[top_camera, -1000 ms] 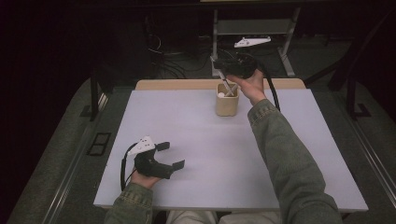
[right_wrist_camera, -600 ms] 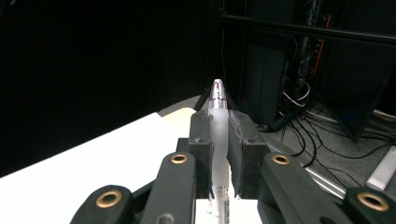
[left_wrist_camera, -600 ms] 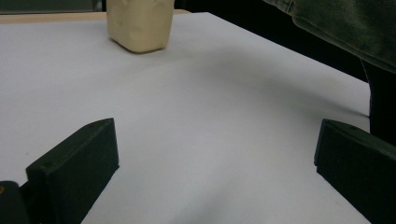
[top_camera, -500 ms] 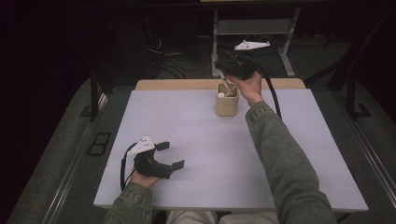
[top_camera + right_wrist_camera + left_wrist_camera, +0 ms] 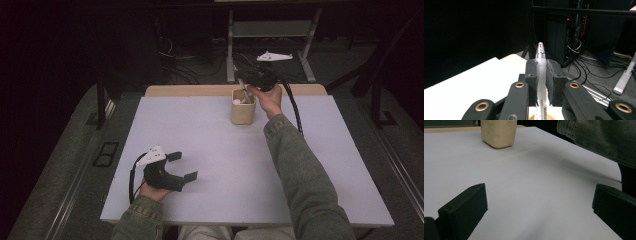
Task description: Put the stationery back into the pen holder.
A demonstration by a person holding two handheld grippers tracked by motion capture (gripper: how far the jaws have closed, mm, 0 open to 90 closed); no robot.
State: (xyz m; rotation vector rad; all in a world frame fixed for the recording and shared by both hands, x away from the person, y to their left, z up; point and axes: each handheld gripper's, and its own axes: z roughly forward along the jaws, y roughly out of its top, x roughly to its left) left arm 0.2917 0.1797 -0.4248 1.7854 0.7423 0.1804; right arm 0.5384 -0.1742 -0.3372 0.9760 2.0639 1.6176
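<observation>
**Pen clamped over a cup at the far edge of the table**

The right gripper (image 5: 248, 85) was held above the far edge of the table (image 5: 320, 165), near the middle of that edge, in a hand (image 5: 268, 99) that reached out from a green denim sleeve (image 5: 300, 170). Its two black jaws were pressed together on a pen (image 5: 540, 72) with a frosted white barrel. In the right gripper view the pen stood upright between the pads, its clear pointed tip rising above the jaws and its lower end running down out of sight behind them. Directly beneath it stood a beige cup (image 5: 243, 107), upright on the table just inside the far edge, with something pale inside it that was too small to make out. In the high view the pen's lower end met the cup's open mouth.

The left gripper (image 5: 182, 167) rested near the table's near left corner, well apart from the cup. Its jaws stood wide apart with nothing but bare white table between them. In the left gripper view the cup (image 5: 498, 133) showed far ahead, and the denim sleeve (image 5: 599, 137) crossed the upper right.

Beyond the far edge lay a dark floor with tangled cables (image 5: 579, 53) and a metal stand (image 5: 270, 30).
</observation>
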